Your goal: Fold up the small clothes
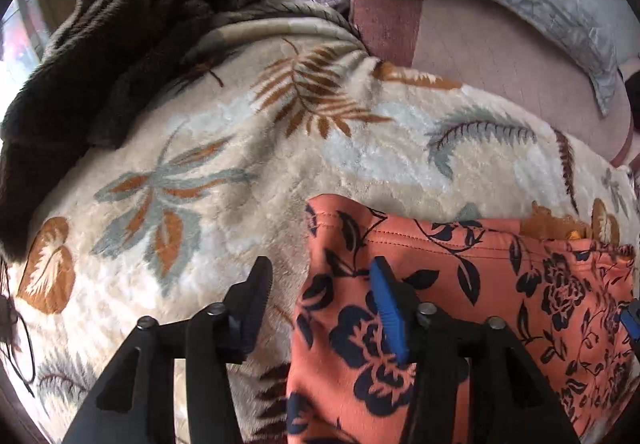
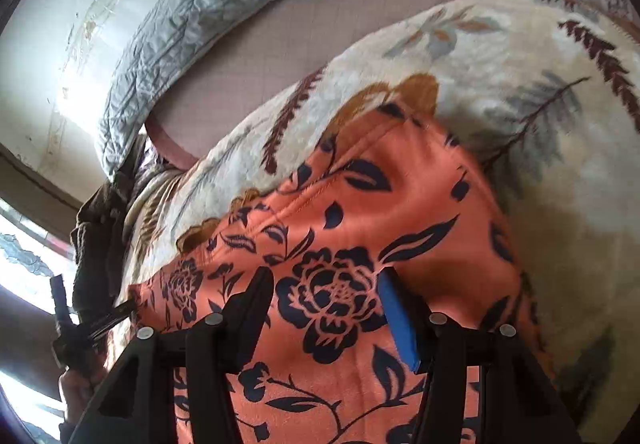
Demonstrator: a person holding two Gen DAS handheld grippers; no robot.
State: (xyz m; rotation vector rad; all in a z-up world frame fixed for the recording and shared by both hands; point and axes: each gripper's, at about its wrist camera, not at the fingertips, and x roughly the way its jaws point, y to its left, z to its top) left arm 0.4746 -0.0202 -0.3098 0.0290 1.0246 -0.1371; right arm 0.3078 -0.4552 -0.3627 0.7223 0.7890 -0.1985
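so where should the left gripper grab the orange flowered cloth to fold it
Probably the left edge of the orange cloth, near its stitched top hem, coming in from the blanket side. That edge lies exposed between the open fingers of the left gripper, so one finger could slip under it.

Smooth matt orange floral cloth garment (image 2: 352, 212) lies on a plush, fuzzy leaf-print blanket (image 1: 240, 148).

Soft daylight, blown-out window (image 2: 24, 276) glare at left, fisheye-warped dark edges.
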